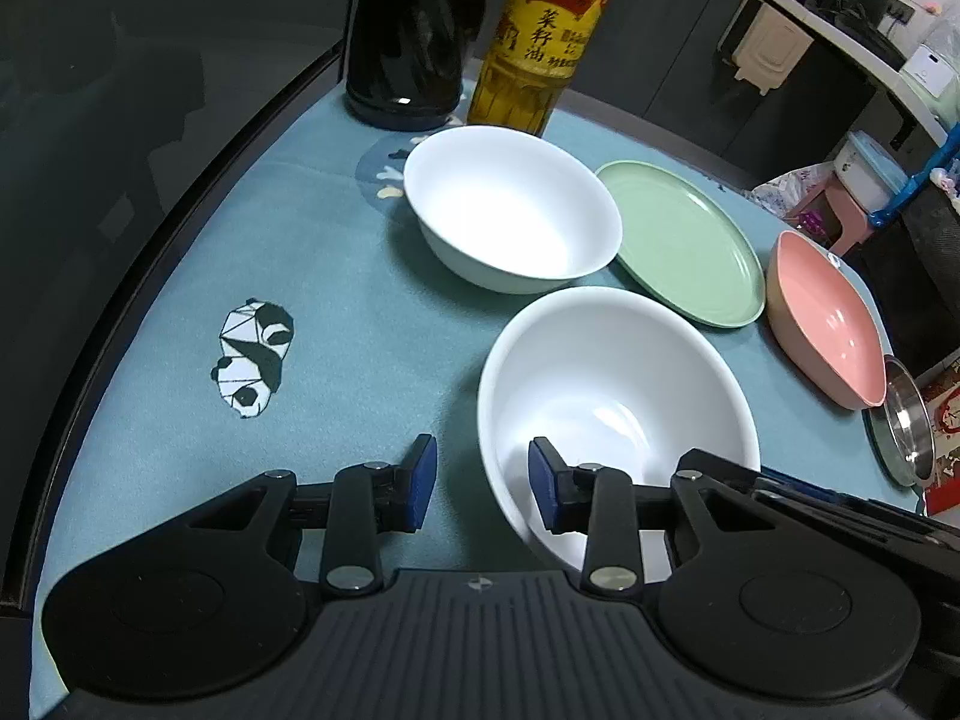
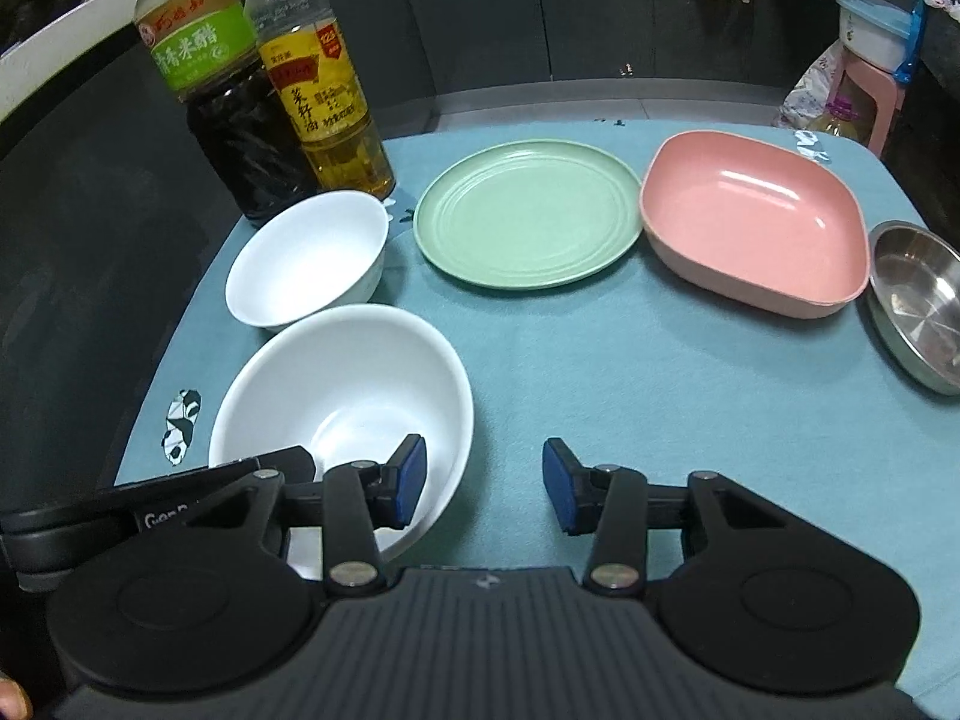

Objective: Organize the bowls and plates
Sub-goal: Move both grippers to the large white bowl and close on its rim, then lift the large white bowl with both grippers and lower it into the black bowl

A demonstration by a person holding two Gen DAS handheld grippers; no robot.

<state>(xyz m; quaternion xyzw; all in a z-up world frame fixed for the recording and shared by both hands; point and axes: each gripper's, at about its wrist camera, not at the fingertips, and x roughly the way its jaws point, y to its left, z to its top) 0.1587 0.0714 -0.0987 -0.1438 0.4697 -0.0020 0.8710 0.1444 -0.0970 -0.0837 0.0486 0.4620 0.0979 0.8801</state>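
A large white bowl [image 1: 612, 384] [image 2: 342, 372] stands nearest me on the teal tablecloth [image 1: 360, 300]. My left gripper [image 1: 483, 483] is open astride the bowl's left rim, one blue pad inside the bowl and the other outside, clear of the wall. My right gripper [image 2: 485, 483] is open astride the opposite rim in the same way. Behind it sit a smaller white bowl [image 1: 510, 204] [image 2: 306, 258], a green plate [image 1: 684, 240] [image 2: 528, 216], a pink square bowl [image 1: 828, 318] [image 2: 756, 222] and a steel dish [image 1: 906, 420] [image 2: 918, 300].
A dark vinegar bottle [image 2: 234, 120] and a yellow oil bottle [image 2: 330, 108] stand at the back left, close to the small bowl. The table's edge curves along the left, past a panda print [image 1: 252, 354]. Bare cloth [image 2: 630, 372] lies in front of the plate and the pink bowl.
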